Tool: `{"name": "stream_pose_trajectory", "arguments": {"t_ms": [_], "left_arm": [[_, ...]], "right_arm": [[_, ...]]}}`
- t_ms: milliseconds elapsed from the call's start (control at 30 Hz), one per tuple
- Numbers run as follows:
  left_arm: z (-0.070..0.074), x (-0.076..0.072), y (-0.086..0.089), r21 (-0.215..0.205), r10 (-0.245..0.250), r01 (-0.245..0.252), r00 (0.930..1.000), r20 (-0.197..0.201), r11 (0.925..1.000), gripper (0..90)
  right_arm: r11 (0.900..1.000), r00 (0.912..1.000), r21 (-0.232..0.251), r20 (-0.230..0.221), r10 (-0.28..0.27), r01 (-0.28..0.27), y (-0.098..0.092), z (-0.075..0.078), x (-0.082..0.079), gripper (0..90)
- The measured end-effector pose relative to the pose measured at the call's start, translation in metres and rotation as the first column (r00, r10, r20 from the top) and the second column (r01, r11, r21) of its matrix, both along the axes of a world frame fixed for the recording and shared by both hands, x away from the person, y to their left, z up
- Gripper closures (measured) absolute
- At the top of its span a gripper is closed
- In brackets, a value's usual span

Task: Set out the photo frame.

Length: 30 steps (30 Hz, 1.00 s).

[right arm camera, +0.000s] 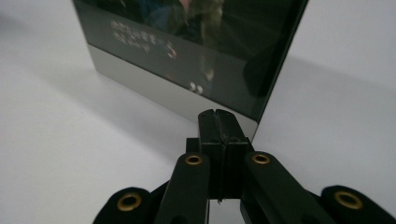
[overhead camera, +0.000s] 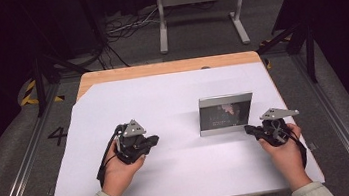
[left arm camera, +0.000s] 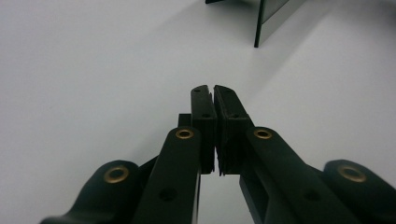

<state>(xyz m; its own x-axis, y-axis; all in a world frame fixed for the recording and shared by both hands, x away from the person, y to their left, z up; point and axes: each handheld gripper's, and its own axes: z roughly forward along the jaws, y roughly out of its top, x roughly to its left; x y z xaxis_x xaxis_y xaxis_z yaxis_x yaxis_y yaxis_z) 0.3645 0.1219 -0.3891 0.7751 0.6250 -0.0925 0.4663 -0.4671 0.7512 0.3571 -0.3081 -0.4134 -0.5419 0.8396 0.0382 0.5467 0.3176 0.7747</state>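
From the high view, one upright rectangular panel with a dark glossy picture face and a pale silver band along its bottom (overhead camera: 226, 114) is standing on the white sheet covering the wooden worktop (overhead camera: 169, 67), right of the middle. The right tongs (overhead camera: 250, 130) are sitting just beside the panel's near right corner, their tips pointing left at it; whether they are touching it is not clear from here. The left tongs (overhead camera: 153, 140) are lying well to the left of the panel, pointing right toward it, with bare sheet in between. There are two tongs, two hands and one panel on the sheet. A grey three-cornered plate is riding on top of each tool.

In the left gripper view, the left tongs (left arm camera: 214, 88) are standing nearly pressed together, a thin slit showing between the pads and nothing in it. The panel (left arm camera: 271, 18) is showing edge-on at the far right, well apart from the tips.

In the right gripper view, the right tongs (right arm camera: 218, 113) are pressed together and pinching nothing. The panel (right arm camera: 187, 51) is rising just beyond the tips, tilted across the frame, its lower right corner close behind them. Its dark face is carrying faint pale lettering and blurred coloured shapes, and the silver strip is running along its bottom edge.
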Motion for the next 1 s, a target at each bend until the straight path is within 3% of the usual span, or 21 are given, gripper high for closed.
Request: {"name": "stream_pose_trajectory", "arguments": {"t_ms": [200,433,633,833,933,1000], "left_arm": [[0.011,-0.011,0.011,-0.016,-0.004,0.004,0.9999,0.015,0.9999,78.3],[0.013,-0.023,0.034,-0.004,0.022,-0.022,0.9993,0.032,0.9998,65.1],[0.010,-0.034,0.060,-0.019,0.056,-0.055,0.9972,0.050,0.9983,56.0],[0.002,-0.046,0.086,-0.022,0.102,-0.101,0.9922,0.071,0.9947,52.6],[-0.004,-0.049,0.097,-0.026,0.132,-0.131,0.9892,0.063,0.9911,51.0],[-0.013,-0.051,0.106,-0.049,0.154,-0.152,0.9875,0.036,0.9872,50.2]], "right_arm": [[0.999,0.9975,0.037,0.061,0.037,-0.039,-0.007,0.029,-0.013,65.5],[0.995,0.9894,0.044,0.118,0.085,-0.091,-0.029,0.043,-0.027,45.5],[0.993,0.9838,0.053,0.151,0.097,-0.106,-0.049,0.043,-0.039,37.8],[0.992,0.9822,0.074,0.164,0.092,-0.105,-0.063,0.037,-0.048,36.2],[0.990,0.9825,0.089,0.163,0.090,-0.106,-0.066,0.034,-0.050,36.2],[0.988,0.9818,0.110,0.166,0.093,-0.112,-0.068,0.030,-0.050,36.1]]}}
